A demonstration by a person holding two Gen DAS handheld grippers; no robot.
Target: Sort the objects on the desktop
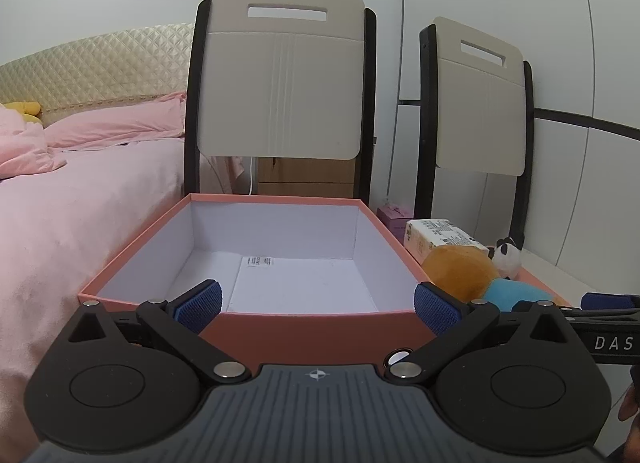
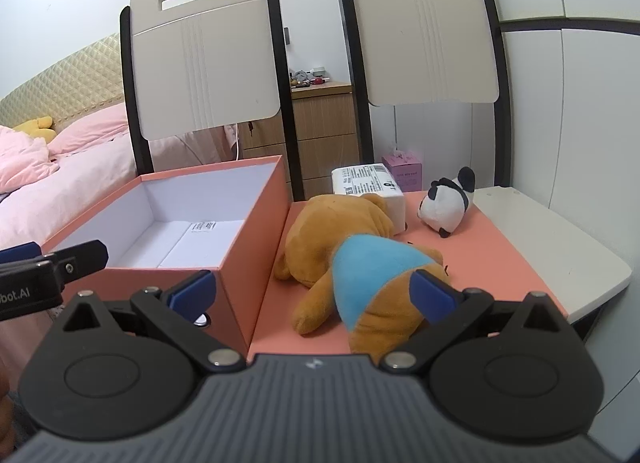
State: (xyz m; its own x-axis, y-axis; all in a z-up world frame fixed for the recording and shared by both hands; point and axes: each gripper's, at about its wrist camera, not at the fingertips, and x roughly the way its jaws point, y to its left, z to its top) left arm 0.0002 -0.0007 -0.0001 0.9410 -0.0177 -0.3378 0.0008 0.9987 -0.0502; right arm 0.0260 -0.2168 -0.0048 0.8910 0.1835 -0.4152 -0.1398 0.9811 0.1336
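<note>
An open salmon-pink box (image 1: 304, 329) with a white inside and only a labelled white sheet in it stands before my left gripper (image 1: 318, 305), which is open and empty at its near wall. The box also shows in the right wrist view (image 2: 244, 223). Beside it, on the pink lid (image 2: 480, 247), lie a brown plush bear in a blue shirt (image 2: 352, 247), a white tissue pack (image 2: 372, 183) and a small panda plush (image 2: 444, 207). My right gripper (image 2: 312, 295) is open and empty, just in front of the bear's legs.
Two beige folding chairs (image 2: 204, 51) stand behind the table. A bed with pink bedding (image 1: 60, 203) is on the left. A small pink box (image 2: 404, 171) sits behind the tissue pack. The white table edge (image 2: 568, 255) runs on the right.
</note>
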